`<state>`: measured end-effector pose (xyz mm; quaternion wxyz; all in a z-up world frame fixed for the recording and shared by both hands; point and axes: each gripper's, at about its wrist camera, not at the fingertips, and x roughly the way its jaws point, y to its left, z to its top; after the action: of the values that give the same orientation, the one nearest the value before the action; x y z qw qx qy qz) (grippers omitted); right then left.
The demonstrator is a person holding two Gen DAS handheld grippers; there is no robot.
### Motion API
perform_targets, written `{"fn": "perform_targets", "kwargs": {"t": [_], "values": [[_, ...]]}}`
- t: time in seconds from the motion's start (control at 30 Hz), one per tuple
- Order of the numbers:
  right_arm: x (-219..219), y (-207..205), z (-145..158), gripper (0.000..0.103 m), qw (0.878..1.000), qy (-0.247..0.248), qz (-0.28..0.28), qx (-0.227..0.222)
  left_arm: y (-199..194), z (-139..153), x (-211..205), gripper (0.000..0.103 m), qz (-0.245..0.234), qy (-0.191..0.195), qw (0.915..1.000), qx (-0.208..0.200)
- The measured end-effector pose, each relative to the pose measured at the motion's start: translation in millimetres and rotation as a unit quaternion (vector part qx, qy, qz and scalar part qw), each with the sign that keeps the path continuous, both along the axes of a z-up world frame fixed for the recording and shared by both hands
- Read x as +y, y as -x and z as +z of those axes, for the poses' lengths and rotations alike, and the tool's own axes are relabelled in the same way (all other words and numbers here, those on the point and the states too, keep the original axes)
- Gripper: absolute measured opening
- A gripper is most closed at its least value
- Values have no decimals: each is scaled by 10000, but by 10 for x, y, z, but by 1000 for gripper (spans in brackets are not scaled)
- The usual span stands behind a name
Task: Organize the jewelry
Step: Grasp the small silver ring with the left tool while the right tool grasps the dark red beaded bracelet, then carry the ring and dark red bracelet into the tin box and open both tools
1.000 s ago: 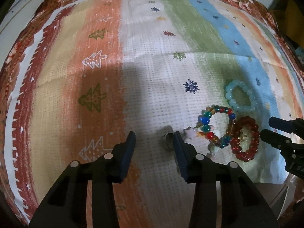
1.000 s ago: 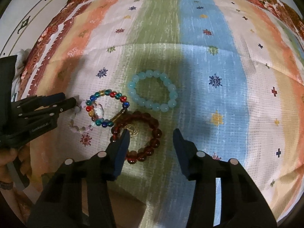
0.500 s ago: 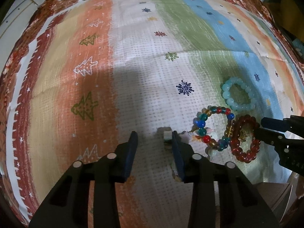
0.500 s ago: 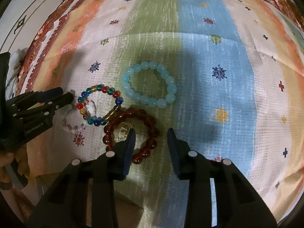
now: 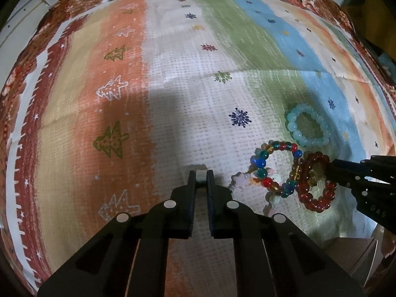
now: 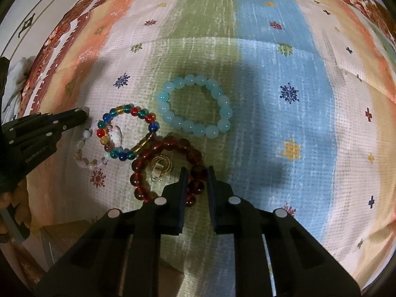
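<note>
Four bead bracelets lie on a striped cloth: light blue (image 6: 195, 105), multicoloured (image 6: 127, 131), dark red (image 6: 170, 170) and pale pink with a star (image 6: 86, 153). A small gold ring cluster (image 6: 160, 167) lies inside the red one. My left gripper (image 5: 201, 176) is shut on a small silver ring (image 5: 201, 175) at the cloth, left of the star bead (image 5: 241, 182). My right gripper (image 6: 196, 175) is shut on the dark red bracelet's near-right beads. The bracelets also show in the left wrist view: blue (image 5: 307, 128), multicoloured (image 5: 274, 167), red (image 5: 315, 182).
The striped cloth (image 6: 272, 74) with snowflake and tree prints covers the table. Its near edge hangs over a brown box or drawer (image 6: 66, 237) at the lower left. A white floor or wall (image 6: 27, 7) lies beyond the far left edge.
Both grippers have closed: the left onto the silver ring, the right onto the red bracelet's beads. Both moved slightly forward and down toward the cloth.
</note>
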<state>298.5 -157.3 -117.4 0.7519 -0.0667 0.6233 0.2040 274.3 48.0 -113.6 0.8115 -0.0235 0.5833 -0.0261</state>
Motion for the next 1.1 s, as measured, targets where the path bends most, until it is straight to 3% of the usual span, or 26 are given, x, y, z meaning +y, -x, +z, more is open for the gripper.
{"fn": "perform_targets", "kwargs": {"t": [0.6, 1.1], "values": [[35, 134, 385, 14, 9986, -258, 137, -430, 179, 231, 61, 8, 153, 341, 9989, -267], [-30, 250, 716, 14, 9942, -981, -15, -434, 501, 602, -67, 8, -23, 672, 9954, -686]]}}
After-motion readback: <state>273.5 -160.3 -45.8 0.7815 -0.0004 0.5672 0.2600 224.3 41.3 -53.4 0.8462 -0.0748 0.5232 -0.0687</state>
